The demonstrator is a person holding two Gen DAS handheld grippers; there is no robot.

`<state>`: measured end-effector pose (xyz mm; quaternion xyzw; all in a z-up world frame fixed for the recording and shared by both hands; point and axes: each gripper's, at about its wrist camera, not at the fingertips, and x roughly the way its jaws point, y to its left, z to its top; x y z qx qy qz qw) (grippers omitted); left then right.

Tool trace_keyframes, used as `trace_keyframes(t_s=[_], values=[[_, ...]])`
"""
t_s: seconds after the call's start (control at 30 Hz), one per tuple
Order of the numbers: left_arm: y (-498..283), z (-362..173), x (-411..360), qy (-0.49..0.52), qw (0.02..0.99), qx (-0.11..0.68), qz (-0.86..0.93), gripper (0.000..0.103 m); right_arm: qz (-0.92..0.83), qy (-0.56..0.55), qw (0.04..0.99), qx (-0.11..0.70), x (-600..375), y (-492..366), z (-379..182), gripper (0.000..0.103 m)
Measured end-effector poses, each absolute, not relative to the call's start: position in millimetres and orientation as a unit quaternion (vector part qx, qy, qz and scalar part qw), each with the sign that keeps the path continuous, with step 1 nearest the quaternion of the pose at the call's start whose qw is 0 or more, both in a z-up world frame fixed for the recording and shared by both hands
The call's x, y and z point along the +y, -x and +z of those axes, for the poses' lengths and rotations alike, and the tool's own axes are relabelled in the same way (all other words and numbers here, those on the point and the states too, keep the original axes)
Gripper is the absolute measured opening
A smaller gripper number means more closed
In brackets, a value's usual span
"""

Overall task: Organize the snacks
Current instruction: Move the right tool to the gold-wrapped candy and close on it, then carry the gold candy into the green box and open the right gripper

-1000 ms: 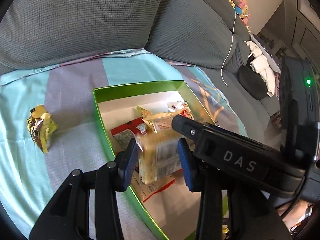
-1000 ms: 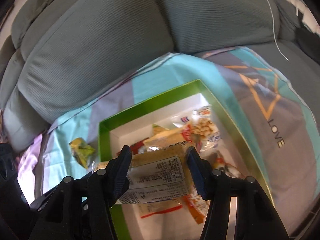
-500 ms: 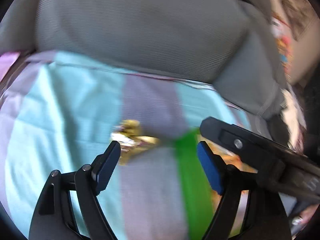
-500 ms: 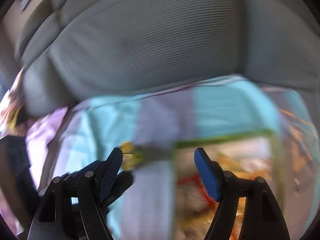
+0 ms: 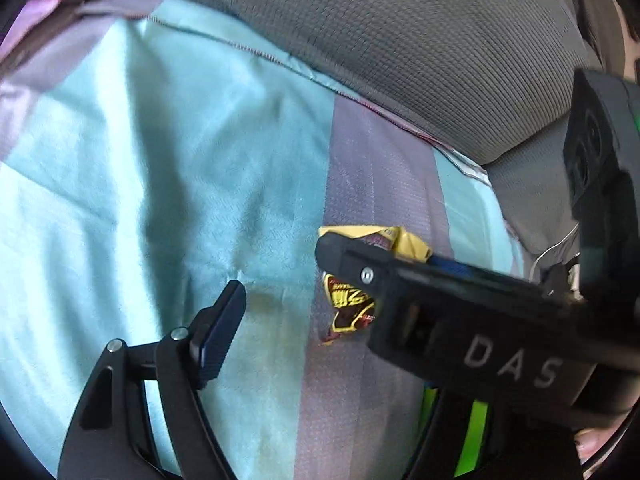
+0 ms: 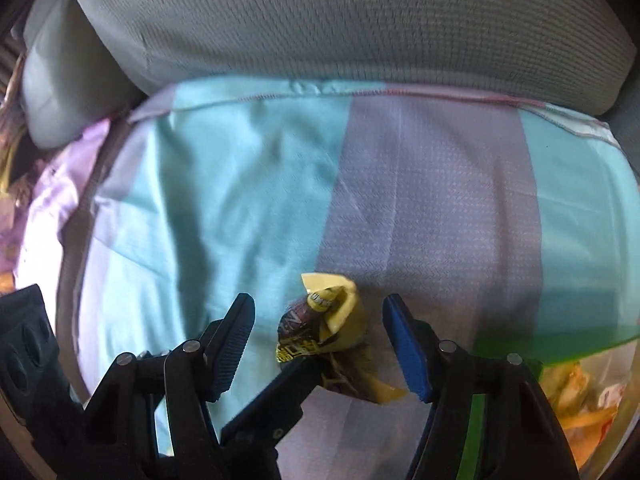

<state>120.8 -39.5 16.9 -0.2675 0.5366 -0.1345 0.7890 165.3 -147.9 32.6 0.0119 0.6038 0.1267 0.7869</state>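
Note:
A crumpled yellow and brown snack packet (image 6: 324, 336) lies on the striped cloth (image 6: 248, 200), between the open fingers of my right gripper (image 6: 320, 344). It also shows in the left wrist view (image 5: 352, 304), partly hidden behind the right gripper's black body (image 5: 460, 312). My left gripper (image 5: 280, 300) is open and empty, its left fingertip (image 5: 224, 328) just left of the packet. The green box (image 6: 560, 348) with several snacks in it sits at the lower right of the right wrist view.
Grey sofa cushions (image 6: 340, 20) rise behind the cloth. A lilac cloth (image 6: 44, 200) lies at the far left. A green strip of the box edge (image 5: 476, 432) shows under the right gripper in the left wrist view.
Both grippers opened, let go of the pale snack pack over the box and swung left from the box to the crumpled yellow packet, which now lies between the right gripper's fingers.

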Motion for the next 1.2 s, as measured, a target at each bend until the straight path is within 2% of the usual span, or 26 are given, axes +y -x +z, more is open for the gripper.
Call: trace_keyframes(t_s=[0.03,0.07,0.13,0.17,0.2,0.37,0.57,0.73,0.87,0.93,0.97,1.0,1.03,1.1,1.2], values=[[-121.8,14.3,-39.6,0.270,0.786,0.538,-0.143,0.064,0.132,-0.014,0.783,0.608,-148.8,-166.8,28.5,0.059],[-121.6,14.1,-43.7,0.266,0.786,0.536,-0.153,0.057,0.131,-0.012,0.780,0.612,-149.8,-166.9,24.7,0.058],[-120.8,14.6,-50.9,0.264,0.786,0.533,-0.168,0.043,0.122,0.000,0.781,0.612,-151.4,-167.0,20.0,0.043],[-120.5,15.9,-55.7,0.271,0.783,0.530,-0.179,0.030,0.124,0.000,0.783,0.610,-152.5,-166.0,19.1,0.042],[-120.2,18.5,-59.5,0.270,0.784,0.527,-0.187,0.027,0.132,-0.010,0.785,0.605,-154.8,-164.8,18.5,0.039],[-104.7,52.6,-76.9,0.227,0.811,0.500,-0.203,0.025,0.136,-0.049,0.806,0.574,-174.7,-146.4,38.9,0.036],[-56.3,125.9,-113.1,0.158,0.856,0.410,-0.274,0.025,0.119,-0.083,0.873,0.465,-207.7,-84.4,116.3,0.036],[-22.5,136.0,-157.9,0.092,0.846,0.391,-0.351,0.026,0.058,-0.135,0.903,0.403,-252.7,-24.4,135.0,0.036],[-8.0,122.9,-190.4,0.045,0.826,0.405,-0.390,0.033,-0.010,-0.176,0.903,0.391,-286.4,9.0,118.3,0.037],[-5.1,117.5,-198.2,0.028,0.826,0.408,-0.388,0.047,-0.040,-0.183,0.898,0.397,-300.5,18.0,111.7,0.037],[-4.3,115.7,-200.0,0.018,0.829,0.411,-0.378,0.059,-0.057,-0.188,0.897,0.396,-306.5,22.8,108.7,0.038],[-1.7,115.7,-201.9,0.010,0.832,0.413,-0.371,0.072,-0.069,-0.193,0.897,0.392,-310.7,27.5,106.8,0.043],[0.0,114.9,-203.6,0.003,0.834,0.413,-0.366,0.076,-0.079,-0.199,0.896,0.390,-316.4,32.0,105.5,0.057],[1.5,113.8,-203.1,0.001,0.835,0.407,-0.370,0.080,-0.094,-0.210,0.893,0.388,-322.5,38.3,102.3,0.073],[-0.8,113.1,-206.0,0.001,0.836,0.402,-0.375,0.081,-0.097,-0.214,0.897,0.376,-325.4,46.5,101.8,0.075]])
